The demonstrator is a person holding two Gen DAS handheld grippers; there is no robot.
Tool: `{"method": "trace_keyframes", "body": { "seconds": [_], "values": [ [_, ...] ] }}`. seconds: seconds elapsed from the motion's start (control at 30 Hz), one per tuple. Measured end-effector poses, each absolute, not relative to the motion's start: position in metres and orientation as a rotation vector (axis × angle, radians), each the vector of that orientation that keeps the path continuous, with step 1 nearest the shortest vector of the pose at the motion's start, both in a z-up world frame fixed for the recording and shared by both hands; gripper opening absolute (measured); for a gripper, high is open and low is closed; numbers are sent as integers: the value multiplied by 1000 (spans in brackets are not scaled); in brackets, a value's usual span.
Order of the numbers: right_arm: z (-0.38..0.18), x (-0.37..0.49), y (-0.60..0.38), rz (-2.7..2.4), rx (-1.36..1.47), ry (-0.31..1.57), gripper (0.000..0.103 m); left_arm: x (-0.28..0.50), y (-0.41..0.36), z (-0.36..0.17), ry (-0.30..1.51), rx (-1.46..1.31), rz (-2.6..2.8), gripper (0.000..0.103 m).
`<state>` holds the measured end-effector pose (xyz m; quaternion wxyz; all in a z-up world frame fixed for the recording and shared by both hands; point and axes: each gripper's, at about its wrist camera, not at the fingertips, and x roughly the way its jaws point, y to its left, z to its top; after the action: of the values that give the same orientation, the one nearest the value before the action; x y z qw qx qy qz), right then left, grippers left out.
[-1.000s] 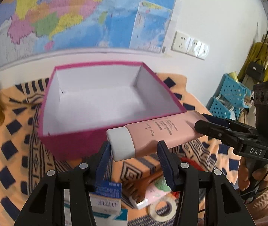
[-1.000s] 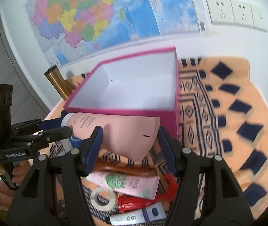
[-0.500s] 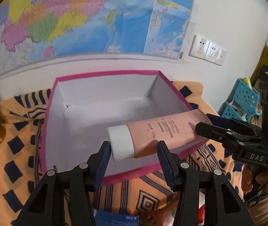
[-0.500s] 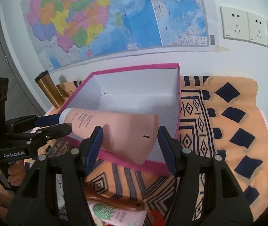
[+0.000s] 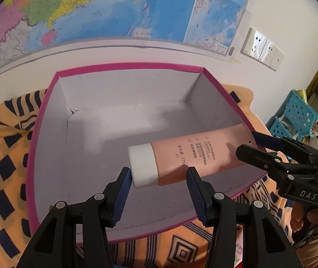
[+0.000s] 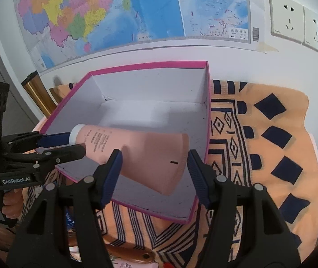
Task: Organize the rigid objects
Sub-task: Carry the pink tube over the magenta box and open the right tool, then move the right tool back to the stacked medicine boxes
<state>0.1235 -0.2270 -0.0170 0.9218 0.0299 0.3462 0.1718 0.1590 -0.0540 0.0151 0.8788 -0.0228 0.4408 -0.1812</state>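
A pink tube with a white cap [image 5: 188, 156] is held level over the inside of a pink box with a white interior [image 5: 114, 125]. My left gripper [image 5: 157, 178] is shut on the cap end. My right gripper [image 6: 154, 162] is shut on the tube's flat tail end [image 6: 159, 160]. In the right wrist view the box [image 6: 159, 102] lies under the tube and the left gripper [image 6: 69, 143] reaches in from the left. In the left wrist view the right gripper [image 5: 246, 144] comes in from the right.
The box stands on an orange and navy patterned cloth [image 6: 259, 134] against a white wall with a map [image 5: 114, 11]. A gold cylinder [image 6: 38, 93] stands left of the box. A brown wooden handle [image 6: 132, 254] lies near the front. Blue plastic baskets [image 5: 297, 116] stand at the right.
Both grippers have carried the tube forward from in front of the box to over its inside, and lower. The loose items on the cloth have dropped out of the left wrist view.
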Motion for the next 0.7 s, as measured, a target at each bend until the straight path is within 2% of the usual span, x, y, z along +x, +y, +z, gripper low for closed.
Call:
{"method": "trace_keyframes", "body": {
  "seconds": [0.2, 0.4, 0.7],
  "values": [
    [-18, 125, -219, 307, -3, 715, 63, 162, -58, 9, 946, -21, -372, 51],
    [-15, 110, -219, 261, -24, 670, 64, 145, -51, 21, 882, 4, -351, 53],
    [-16, 56, -216, 577, 143, 667, 64, 81, 4, 36, 749, 42, -317, 58]
  ]
}}
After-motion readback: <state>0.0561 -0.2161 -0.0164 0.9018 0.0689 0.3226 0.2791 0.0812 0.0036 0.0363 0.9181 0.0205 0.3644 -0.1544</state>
